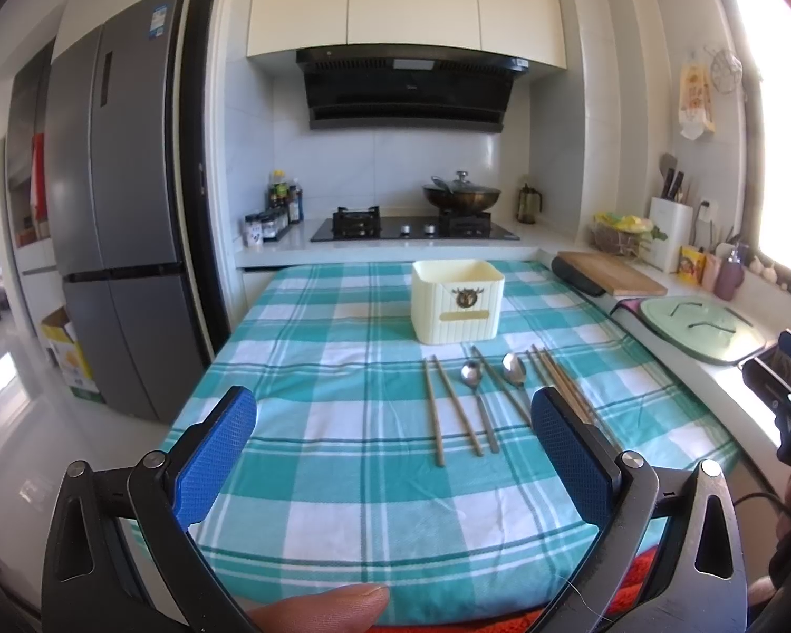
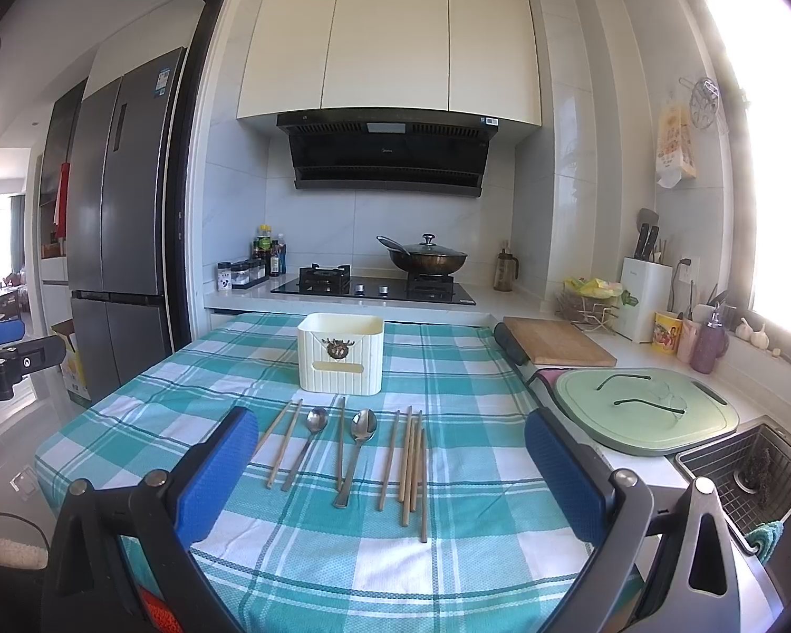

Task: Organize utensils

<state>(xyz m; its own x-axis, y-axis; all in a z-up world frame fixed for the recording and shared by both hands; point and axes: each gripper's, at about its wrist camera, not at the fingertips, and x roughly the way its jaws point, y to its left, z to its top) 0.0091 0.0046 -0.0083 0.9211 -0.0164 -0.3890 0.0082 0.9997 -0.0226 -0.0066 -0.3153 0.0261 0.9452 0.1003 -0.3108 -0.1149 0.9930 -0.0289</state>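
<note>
A cream utensil holder stands upright on the teal checked tablecloth. In front of it lie two metal spoons and several wooden chopsticks, side by side and pointing toward me. My left gripper hovers open above the near part of the cloth, left of the utensils, holding nothing. My right gripper is open too, with the utensils showing between its blue pads, apart from them.
Right of the table runs a counter with a wooden cutting board, a green lid and a sink. Behind are a stove with a wok and a fridge at left. A fingertip shows at the bottom edge.
</note>
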